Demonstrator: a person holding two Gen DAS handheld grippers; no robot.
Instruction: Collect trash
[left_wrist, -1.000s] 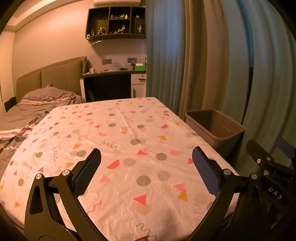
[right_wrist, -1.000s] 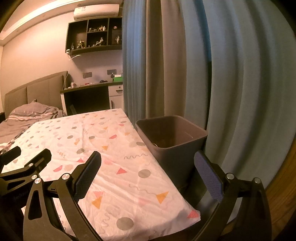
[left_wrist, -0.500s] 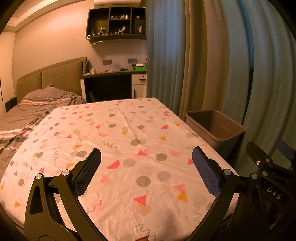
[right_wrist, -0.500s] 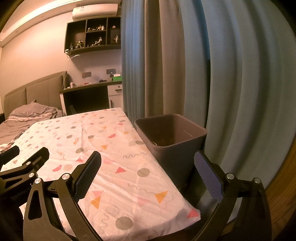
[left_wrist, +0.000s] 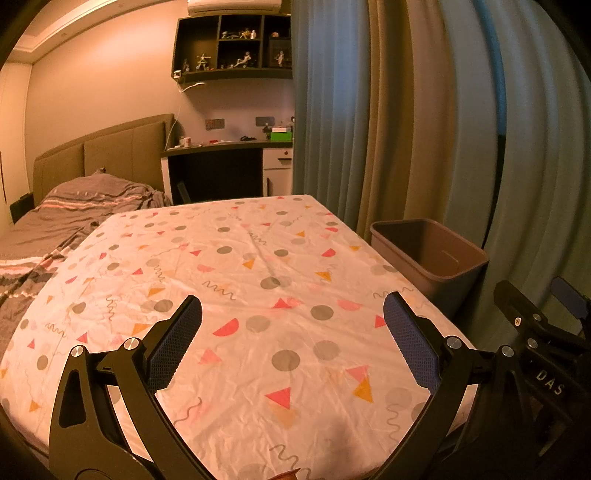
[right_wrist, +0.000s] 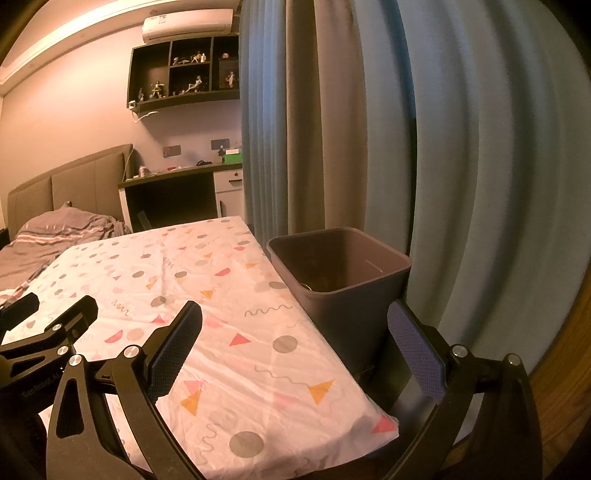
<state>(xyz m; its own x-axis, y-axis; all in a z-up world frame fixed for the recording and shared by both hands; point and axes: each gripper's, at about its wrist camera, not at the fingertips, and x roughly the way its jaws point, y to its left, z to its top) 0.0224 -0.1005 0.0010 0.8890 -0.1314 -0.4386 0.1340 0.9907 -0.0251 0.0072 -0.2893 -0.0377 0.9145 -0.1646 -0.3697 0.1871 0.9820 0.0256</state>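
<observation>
Tools come nearest in both wrist views. Left tool hovers over the near end of the worktop, its two blue-padded fingers spread wide with nothing between them. Right tool is released as well — jaws wide apart, empty — and it hangs over the worktop's near right corner, with the right finger in front of the trash bin. Each tool shows at the edge of the other's view: the right one at the lower right of the left wrist view, the left one at the lower left of the right wrist view.

Under them the worktop wears a white cloth printed with grey dots, red and orange triangles and squiggles. No loose trash shows on the cloth.

Just beside the worktop's right edge stands the trash bin, a dark square tub, upright and open at the top. Something small and pale lies at its bottom — too dim to tell what it is.

Behind the bin hang long curtains. Further back, left of the worktop, is a bed with a grey striped cover and padded headboard. Against the far wall stand a dark desk and, above it, a wall shelf with small figurines.
</observation>
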